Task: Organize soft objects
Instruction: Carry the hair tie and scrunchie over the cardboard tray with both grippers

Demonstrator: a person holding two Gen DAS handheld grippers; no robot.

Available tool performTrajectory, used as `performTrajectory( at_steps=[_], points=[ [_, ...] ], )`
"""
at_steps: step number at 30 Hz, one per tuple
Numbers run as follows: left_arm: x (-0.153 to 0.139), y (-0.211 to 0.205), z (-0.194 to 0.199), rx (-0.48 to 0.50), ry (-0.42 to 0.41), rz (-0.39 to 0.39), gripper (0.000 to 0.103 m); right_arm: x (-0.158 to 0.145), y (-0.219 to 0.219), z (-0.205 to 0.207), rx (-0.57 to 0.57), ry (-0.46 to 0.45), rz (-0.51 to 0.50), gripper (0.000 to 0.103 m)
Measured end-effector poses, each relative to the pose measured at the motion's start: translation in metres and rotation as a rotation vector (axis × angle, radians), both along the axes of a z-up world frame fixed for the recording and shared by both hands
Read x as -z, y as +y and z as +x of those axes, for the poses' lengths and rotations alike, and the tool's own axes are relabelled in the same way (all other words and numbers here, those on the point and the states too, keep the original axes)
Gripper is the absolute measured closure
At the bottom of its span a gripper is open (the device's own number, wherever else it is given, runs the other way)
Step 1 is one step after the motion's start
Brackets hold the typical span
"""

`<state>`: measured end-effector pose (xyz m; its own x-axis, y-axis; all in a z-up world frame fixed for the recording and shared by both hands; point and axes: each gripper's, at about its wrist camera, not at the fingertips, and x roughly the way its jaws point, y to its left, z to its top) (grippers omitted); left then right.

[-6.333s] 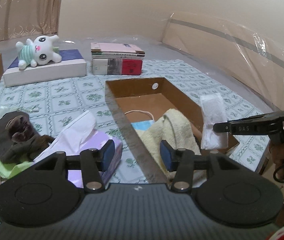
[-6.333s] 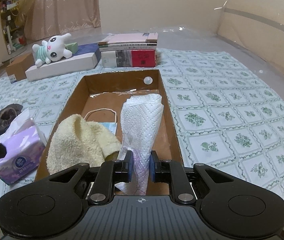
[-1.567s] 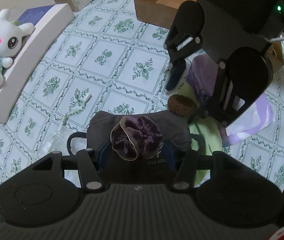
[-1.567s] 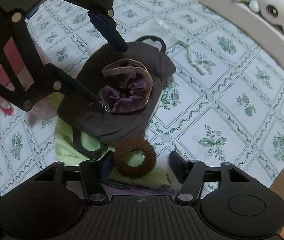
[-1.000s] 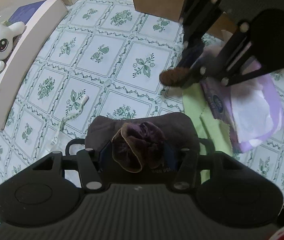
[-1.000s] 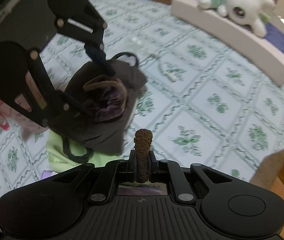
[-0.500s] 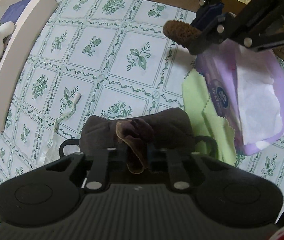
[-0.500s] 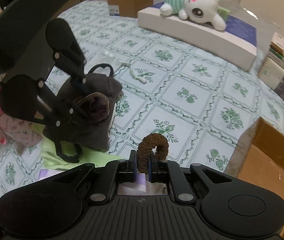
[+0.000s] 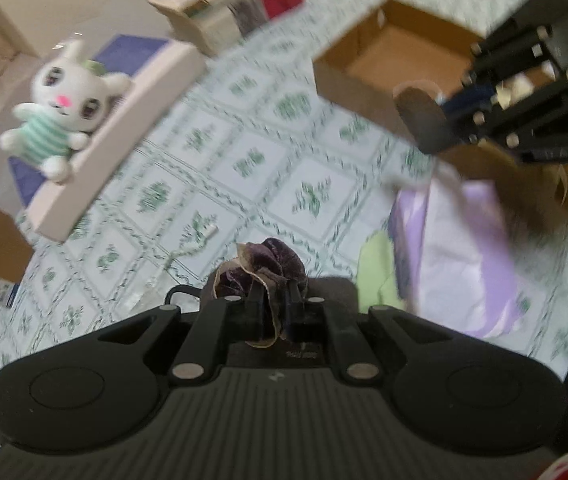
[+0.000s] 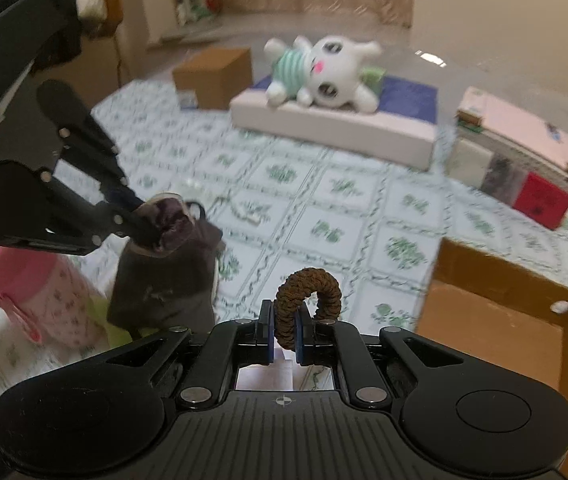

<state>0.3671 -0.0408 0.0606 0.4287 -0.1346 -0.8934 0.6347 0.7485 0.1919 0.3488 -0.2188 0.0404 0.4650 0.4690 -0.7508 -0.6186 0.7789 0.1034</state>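
Note:
My left gripper (image 9: 275, 312) is shut on a purple velvet scrunchie (image 9: 267, 268) and holds it up off the tablecloth; a dark grey cloth pouch (image 10: 167, 280) hangs with it. My right gripper (image 10: 286, 332) is shut on a brown knitted hair tie (image 10: 308, 300), held in the air between the pouch and the open cardboard box (image 10: 496, 312). In the left wrist view the right gripper (image 9: 456, 100) and hair tie (image 9: 420, 116) are at the near corner of the box (image 9: 388, 44). The left gripper (image 10: 139, 224) shows in the right wrist view.
A purple tissue pack (image 9: 464, 256) and a green cloth (image 9: 378, 268) lie right of the pouch. A plush bunny (image 10: 324, 68) lies on a white flat box (image 10: 332, 128). Stacked books (image 10: 520, 152), a small cardboard box (image 10: 213, 76) and a pink floral item (image 10: 39, 296) are around.
My left gripper has lifted the scrunchie, with the pouch, off the table and tilted up. My right gripper has carried the hair tie further toward the cardboard box.

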Motion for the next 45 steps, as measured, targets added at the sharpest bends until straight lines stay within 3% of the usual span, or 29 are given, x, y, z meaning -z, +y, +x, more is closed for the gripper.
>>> performTrajectory(
  at_steps=[10,18,29,45],
  points=[
    [-0.047,-0.005,-0.072,-0.124,-0.126,-0.162,0.095,-0.047,-0.034,-0.064,0.103,-0.033,0.089,0.094],
    [-0.046,-0.015,-0.145,-0.22,-0.2,-0.311,0.095,-0.053,-0.07,-0.125,0.207,-0.048,0.134,0.094],
    [-0.03,-0.036,-0.228,-0.353,-0.239,-0.499,0.095,-0.046,-0.109,-0.202,0.358,-0.103,0.17,0.094],
    [-0.016,-0.075,-0.261,-0.403,-0.252,-0.539,0.095,-0.03,-0.133,-0.254,0.451,-0.134,0.122,0.094]
  ],
)
